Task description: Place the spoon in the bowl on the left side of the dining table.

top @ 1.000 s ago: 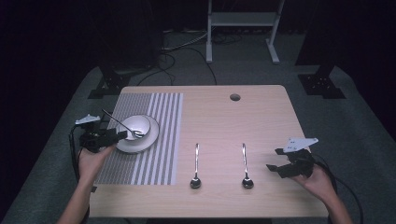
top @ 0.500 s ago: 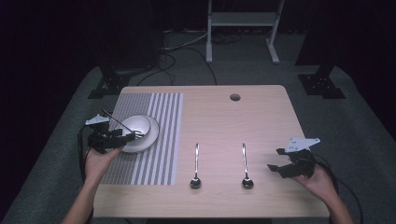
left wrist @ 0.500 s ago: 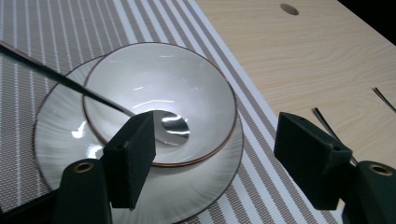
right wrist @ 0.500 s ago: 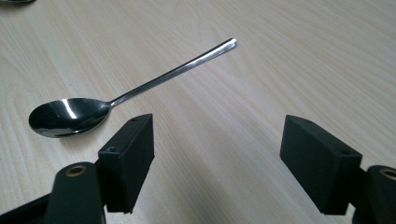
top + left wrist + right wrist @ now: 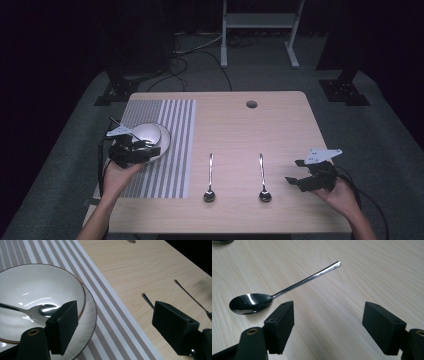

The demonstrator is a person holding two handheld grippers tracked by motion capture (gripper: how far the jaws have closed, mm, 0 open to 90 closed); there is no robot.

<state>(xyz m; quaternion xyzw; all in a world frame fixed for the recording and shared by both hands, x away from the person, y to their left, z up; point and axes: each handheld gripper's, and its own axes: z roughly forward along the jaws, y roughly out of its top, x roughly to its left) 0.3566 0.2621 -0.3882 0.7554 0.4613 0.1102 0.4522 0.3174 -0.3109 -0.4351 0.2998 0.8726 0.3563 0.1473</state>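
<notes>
Left tool: our left tool (image 5: 134,150) stands with its jaws wide and nothing between them; they have just been opening. It hovers at the near rim of the bowl (image 5: 37,290).
Right tool: our right tool (image 5: 306,181) hangs wide and empty over bare wood near the right edge of the worktop (image 5: 280,125).
Work in hand: one spoon (image 5: 32,311) lies in the bowl, its handle sticking out to the left. The bowl sits on a plate (image 5: 88,315) on the striped mat (image 5: 175,130). Two more spoons lie on the wood, a left one (image 5: 210,177) and a right one (image 5: 279,293).
Risk, left: we judge the left jaw could clip the bowl rim as we draw off, tipping the bowl or flipping the spoon out by its overhanging handle.
Risk, right: a thin spoon lying flat may slide away from the pads or be pinched askew.
Edges: bowl and plate lie near the left edge of the worktop; both loose spoons lie close to the near edge.
Open room: the middle and far wood is bare apart from a round hole (image 5: 251,104).
</notes>
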